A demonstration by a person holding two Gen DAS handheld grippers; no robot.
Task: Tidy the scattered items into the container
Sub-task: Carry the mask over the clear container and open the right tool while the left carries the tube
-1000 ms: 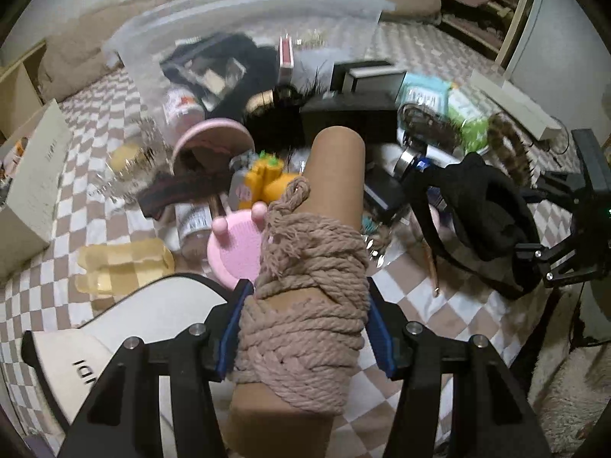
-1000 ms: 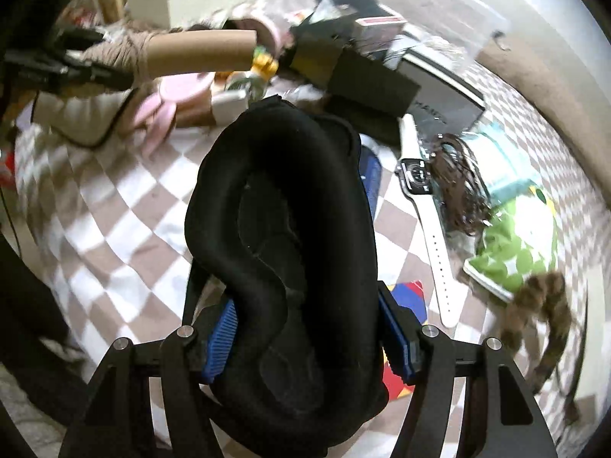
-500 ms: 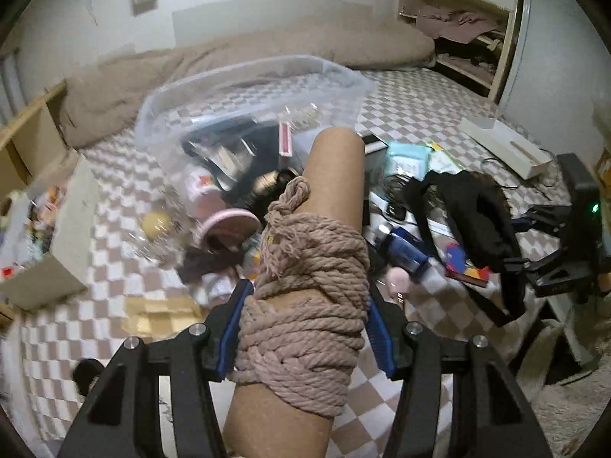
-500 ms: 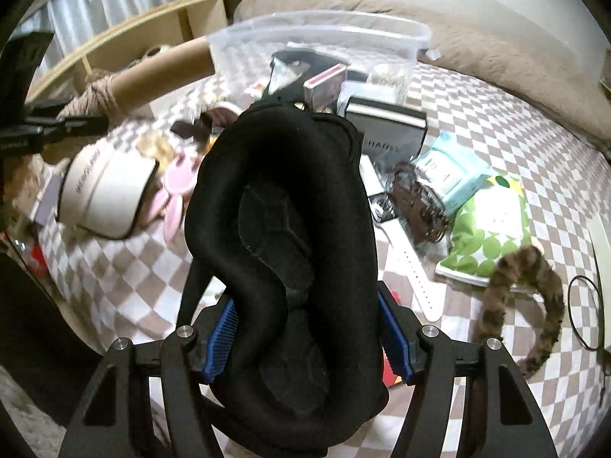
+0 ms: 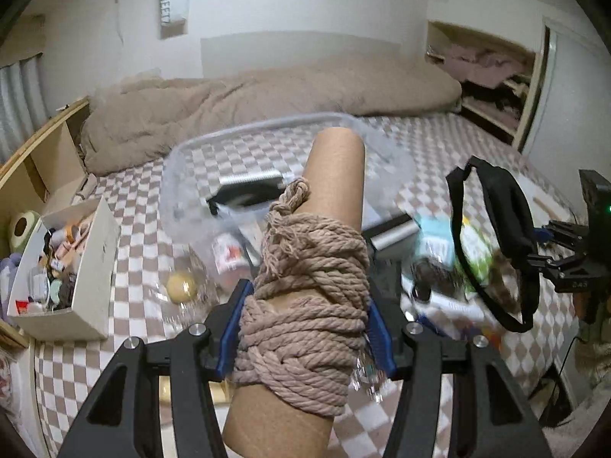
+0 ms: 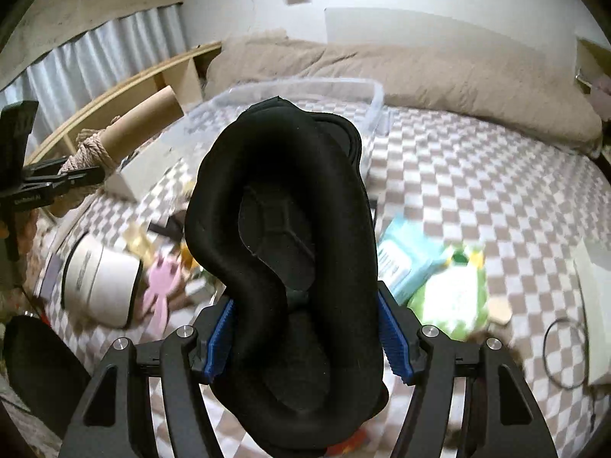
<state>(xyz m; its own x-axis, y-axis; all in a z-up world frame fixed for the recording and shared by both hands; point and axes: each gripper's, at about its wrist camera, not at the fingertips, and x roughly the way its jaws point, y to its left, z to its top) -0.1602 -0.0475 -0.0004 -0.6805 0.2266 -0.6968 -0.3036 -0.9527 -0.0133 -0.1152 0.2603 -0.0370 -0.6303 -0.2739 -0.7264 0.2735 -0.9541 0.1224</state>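
Note:
My left gripper (image 5: 305, 328) is shut on a cardboard tube wound with beige rope (image 5: 309, 305), held high above the bed; it also shows in the right wrist view (image 6: 126, 129). My right gripper (image 6: 303, 339) is shut on a black padded eye mask (image 6: 282, 236), which also shows in the left wrist view (image 5: 500, 229) at the right. The clear plastic container (image 5: 214, 152) lies ahead on the checkered bed (image 5: 439, 145), with a dark box (image 5: 248, 191) and other items in it. The tube hides its middle.
Scattered items lie on the bed: a white headset (image 6: 99, 286), a pink toy (image 6: 160, 286), blue and green packets (image 6: 439, 278), a yellow ball (image 5: 181, 286). A white box of small things (image 5: 61, 267) stands at the left. A beige duvet (image 5: 267, 91) lies behind.
Both grippers have risen and tilted up with their loads. The views now take in the walls and the duvet, and the clutter has dropped lower in both views.

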